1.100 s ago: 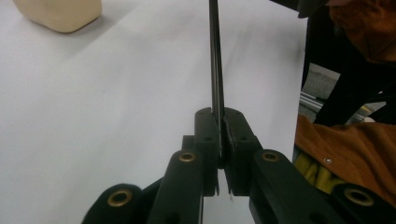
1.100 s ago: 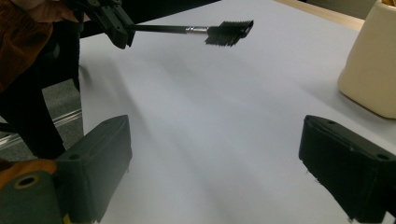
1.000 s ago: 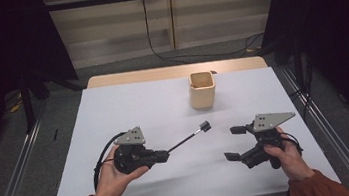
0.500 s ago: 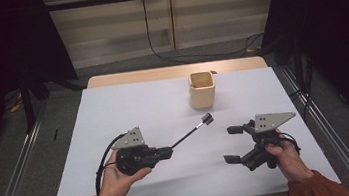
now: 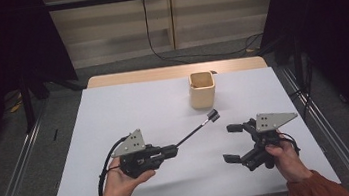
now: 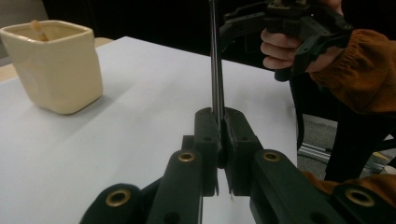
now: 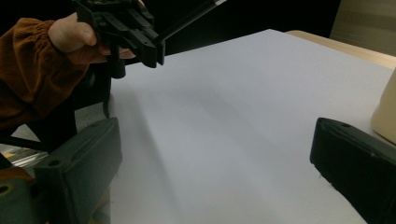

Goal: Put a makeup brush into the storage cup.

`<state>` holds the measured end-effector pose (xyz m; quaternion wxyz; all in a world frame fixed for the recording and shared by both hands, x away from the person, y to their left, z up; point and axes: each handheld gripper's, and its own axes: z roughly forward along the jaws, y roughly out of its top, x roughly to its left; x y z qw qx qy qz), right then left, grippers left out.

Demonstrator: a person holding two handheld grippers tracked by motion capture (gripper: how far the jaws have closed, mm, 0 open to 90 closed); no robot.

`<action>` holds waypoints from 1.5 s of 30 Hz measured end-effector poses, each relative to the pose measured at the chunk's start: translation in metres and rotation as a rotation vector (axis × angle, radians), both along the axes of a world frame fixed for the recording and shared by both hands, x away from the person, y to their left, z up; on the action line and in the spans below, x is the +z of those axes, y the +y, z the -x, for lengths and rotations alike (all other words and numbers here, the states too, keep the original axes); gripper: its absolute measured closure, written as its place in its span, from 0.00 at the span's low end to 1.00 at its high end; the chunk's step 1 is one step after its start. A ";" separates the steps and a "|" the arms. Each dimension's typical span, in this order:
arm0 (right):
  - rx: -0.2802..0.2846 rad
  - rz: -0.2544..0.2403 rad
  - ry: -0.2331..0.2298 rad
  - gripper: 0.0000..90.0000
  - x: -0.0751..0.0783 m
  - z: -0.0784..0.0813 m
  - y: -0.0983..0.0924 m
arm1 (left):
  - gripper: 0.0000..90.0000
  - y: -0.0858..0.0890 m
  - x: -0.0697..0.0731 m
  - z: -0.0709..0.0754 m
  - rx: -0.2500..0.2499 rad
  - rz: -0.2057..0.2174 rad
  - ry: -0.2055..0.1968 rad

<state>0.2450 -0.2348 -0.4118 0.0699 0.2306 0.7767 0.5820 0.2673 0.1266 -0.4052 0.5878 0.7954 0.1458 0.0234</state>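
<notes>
A thin black rod (image 5: pixel 194 132) with a small dark head (image 5: pixel 213 116) sticks out of my left gripper (image 5: pixel 174 151), which is shut on its near end and holds it slanting up off the white table (image 5: pixel 128 108). In the left gripper view the rod (image 6: pixel 215 56) rises straight from between the closed pads (image 6: pixel 208 126). My right gripper (image 5: pixel 229 143) rests at the front right; its jaws have just been opening and stand wide apart with nothing between them (image 7: pixel 215 163). The rod's head points toward a cream square cup (image 5: pixel 202 89).
The cream cup (image 6: pixel 53 65) stands at the back middle of the table with a brownish thing poking up inside it. The table's wooden far edge (image 5: pixel 174 72) and metal floor rails (image 5: pixel 315 111) border the work area. A hand in an orange sleeve (image 7: pixel 32 70) holds each gripper.
The rod's head has swung a little farther away, toward the cup, with the left gripper still shut on it. The right gripper's jaws have spread slightly wider.
</notes>
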 end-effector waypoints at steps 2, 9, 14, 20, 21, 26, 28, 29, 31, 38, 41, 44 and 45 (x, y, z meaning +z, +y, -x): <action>-0.006 0.000 -0.008 0.02 0.000 0.000 0.000 | 0.95 -0.002 0.000 0.000 -0.001 0.010 -0.001; -0.022 -0.008 -0.017 0.03 0.001 0.000 0.000 | 0.95 -0.002 -0.001 -0.001 0.012 0.069 0.002; -0.005 -0.029 -0.022 0.05 0.004 0.001 0.002 | 0.95 -0.002 -0.001 0.000 0.004 0.090 -0.006; 0.016 -0.065 -0.033 0.06 0.011 0.000 0.008 | 0.95 -0.005 -0.001 0.002 -0.003 0.112 -0.006; 0.016 -0.066 -0.035 0.07 0.012 0.000 0.009 | 0.95 -0.005 -0.001 0.002 -0.004 0.114 -0.007; 0.018 -0.088 -0.042 0.13 0.015 -0.002 0.014 | 0.95 -0.007 -0.001 0.003 -0.002 0.132 -0.012; 0.010 -0.106 -0.063 0.25 0.017 -0.003 0.014 | 0.95 -0.007 -0.001 0.003 -0.003 0.136 -0.012; 0.006 -0.114 -0.079 0.29 0.017 -0.003 0.014 | 0.95 -0.007 -0.001 0.003 -0.002 0.133 -0.016; 0.015 -0.129 -0.079 0.35 0.019 -0.004 0.014 | 0.95 -0.007 0.000 0.003 0.000 0.142 -0.014; 0.051 -0.141 -0.061 0.49 0.022 -0.010 0.019 | 0.95 -0.010 -0.001 0.004 -0.011 0.137 -0.018; 0.047 -0.142 -0.056 0.53 0.023 -0.012 0.021 | 0.95 -0.010 -0.001 0.004 -0.012 0.136 -0.019; 0.044 -0.149 -0.043 0.56 0.025 -0.015 0.022 | 0.95 -0.010 -0.001 0.004 -0.012 0.136 -0.020; 0.045 -0.156 -0.040 0.59 0.026 -0.016 0.022 | 0.95 -0.010 -0.001 0.004 -0.012 0.136 -0.018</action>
